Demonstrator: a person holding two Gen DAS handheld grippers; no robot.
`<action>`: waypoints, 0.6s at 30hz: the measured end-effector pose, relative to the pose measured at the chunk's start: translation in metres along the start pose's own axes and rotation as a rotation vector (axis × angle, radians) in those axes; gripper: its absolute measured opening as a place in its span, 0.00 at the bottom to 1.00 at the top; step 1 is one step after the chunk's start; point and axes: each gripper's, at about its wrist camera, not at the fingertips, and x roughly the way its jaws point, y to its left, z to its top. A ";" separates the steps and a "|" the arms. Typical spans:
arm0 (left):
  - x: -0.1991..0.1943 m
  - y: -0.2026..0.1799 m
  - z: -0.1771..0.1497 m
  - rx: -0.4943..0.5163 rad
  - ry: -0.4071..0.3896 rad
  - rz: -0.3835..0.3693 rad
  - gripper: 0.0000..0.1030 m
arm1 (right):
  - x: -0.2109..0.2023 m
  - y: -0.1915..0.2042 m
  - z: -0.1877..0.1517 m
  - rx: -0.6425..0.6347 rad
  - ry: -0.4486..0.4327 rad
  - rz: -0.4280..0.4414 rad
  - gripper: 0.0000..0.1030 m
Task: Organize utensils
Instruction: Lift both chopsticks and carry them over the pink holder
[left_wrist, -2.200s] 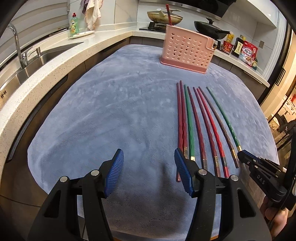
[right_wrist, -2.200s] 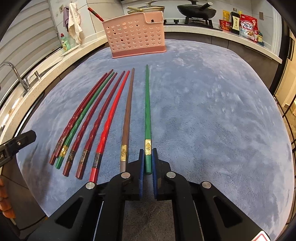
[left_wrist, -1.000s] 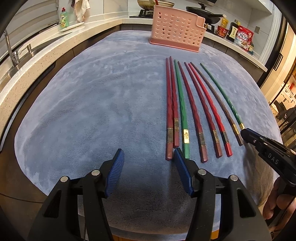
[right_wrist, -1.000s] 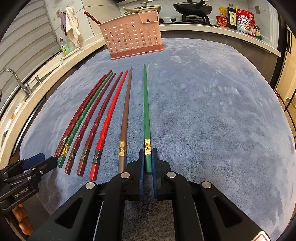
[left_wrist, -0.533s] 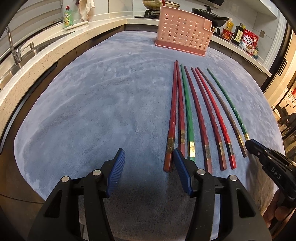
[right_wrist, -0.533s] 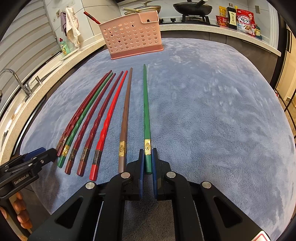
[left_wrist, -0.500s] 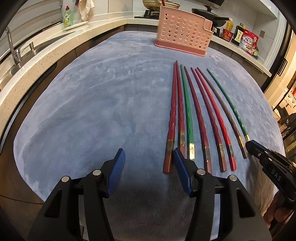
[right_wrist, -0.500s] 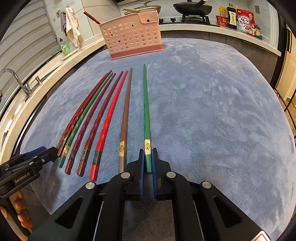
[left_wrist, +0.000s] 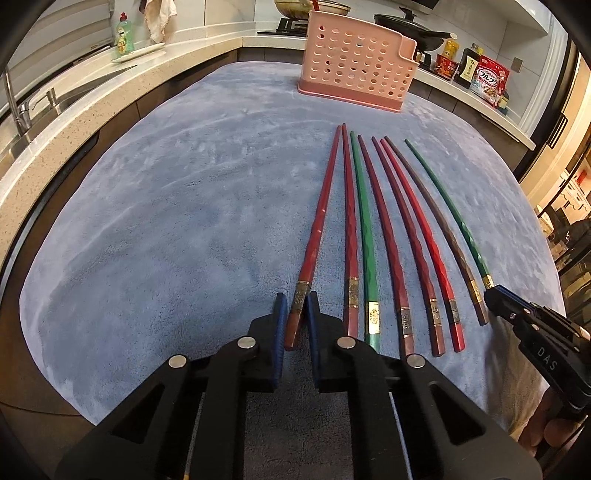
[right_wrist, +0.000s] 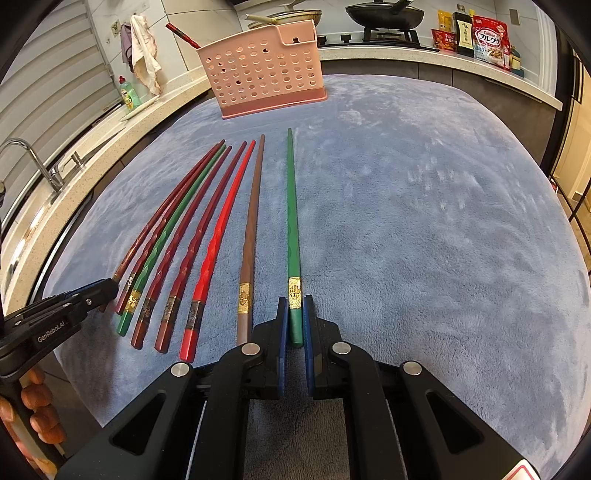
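Note:
Several chopsticks lie side by side on a blue-grey mat (left_wrist: 166, 206). My left gripper (left_wrist: 295, 306) is shut on the handle end of the leftmost dark red chopstick (left_wrist: 321, 218). My right gripper (right_wrist: 294, 306) is shut on the handle end of the rightmost green chopstick (right_wrist: 291, 206), which also shows in the left wrist view (left_wrist: 443, 199). A pink perforated utensil holder (left_wrist: 356, 70) stands at the far end of the mat; it also shows in the right wrist view (right_wrist: 262, 74), with one red utensil sticking out of it.
A counter with a sink and tap (right_wrist: 44, 166) runs along the left. A dish soap bottle (left_wrist: 125, 35) and a cloth stand on it. A stove with pans (right_wrist: 384, 14) and food packets (right_wrist: 489, 37) are behind the holder.
My left gripper has moved to the right and shut on the leftmost dark red chopstick, whose handle end has swung left. My right gripper stays shut on the green chopstick.

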 end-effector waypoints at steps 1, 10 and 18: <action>-0.001 0.001 0.001 -0.006 0.003 -0.005 0.09 | -0.001 0.000 0.000 0.001 -0.001 0.001 0.07; -0.028 0.009 0.010 -0.039 -0.028 -0.021 0.08 | -0.036 0.004 0.013 0.006 -0.065 0.015 0.07; -0.063 0.020 0.033 -0.077 -0.105 -0.041 0.08 | -0.083 0.003 0.043 0.024 -0.173 0.016 0.07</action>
